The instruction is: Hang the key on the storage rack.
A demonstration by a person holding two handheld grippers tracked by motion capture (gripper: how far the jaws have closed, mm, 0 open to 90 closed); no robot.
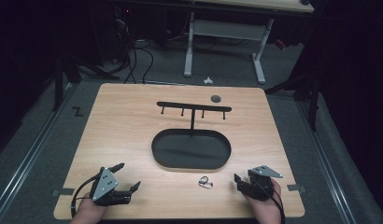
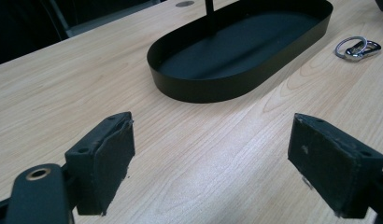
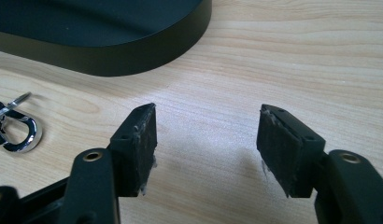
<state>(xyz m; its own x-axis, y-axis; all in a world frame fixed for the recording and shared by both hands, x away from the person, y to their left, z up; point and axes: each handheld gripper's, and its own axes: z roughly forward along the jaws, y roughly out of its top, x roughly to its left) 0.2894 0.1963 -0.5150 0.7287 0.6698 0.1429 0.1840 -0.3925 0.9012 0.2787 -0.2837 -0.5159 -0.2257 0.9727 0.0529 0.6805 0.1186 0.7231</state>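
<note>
A black oval tray [image 1: 191, 150] sits mid-table with a T-shaped hook rack [image 1: 194, 107] rising from its far side. A silver carabiner on a key ring [image 1: 205, 182] lies on the wood just in front of the tray, also seen as the carabiner [image 2: 358, 47] and carabiner [image 3: 14, 126]. My left gripper [image 1: 129, 176] rests near the front left edge, open and empty; its pads [image 2: 108, 161] stand wide apart over bare wood. My right gripper [image 1: 237, 182] rests at the front right, open and empty, just right of the carabiner.
The wooden table [image 1: 124, 126] carries a small dark round disc [image 1: 216, 98] near its far edge. Beyond the table stand a white desk frame [image 1: 224, 35] and cables on a grey floor.
</note>
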